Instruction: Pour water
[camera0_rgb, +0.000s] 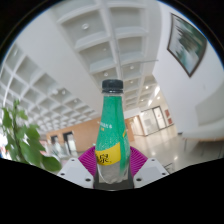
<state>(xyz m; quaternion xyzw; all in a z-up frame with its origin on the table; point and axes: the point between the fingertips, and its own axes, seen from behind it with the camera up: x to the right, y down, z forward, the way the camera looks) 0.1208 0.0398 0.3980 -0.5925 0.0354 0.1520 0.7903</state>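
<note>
- Only one view, the one riding on the tool (113, 170), so that's all there was to go on.
- One bottle (112, 135) in shot: green see-through plastic, dark cap (112, 86) on top, and a label with a yellow band low down.
- The bottle stood upright right between the two fingers, filling the gap between them.
- Two pads showed, one per finger, both magenta. The left pad (88, 160) sat against the bottle's left side and the right pad (136, 161) against its right side, so the tool looked pinched onto the lower body of the bottle, around the label's yellow part.
- No counter or other surface was visible under the bottle; everything behind it was ceiling and walls, so the whole thing was tipped to look upward.
- Background stuff: a white coffered ceiling (95, 40) with lots of recessed square panels and a few lights glowing further back.
- One framed picture (187, 45) hung on the wall up to the right of the bottle.
- One leafy green plant (25, 140) sat off to the left, near the left finger but not touching the bottle.
- Couldn't tell how much liquid was inside.
</note>
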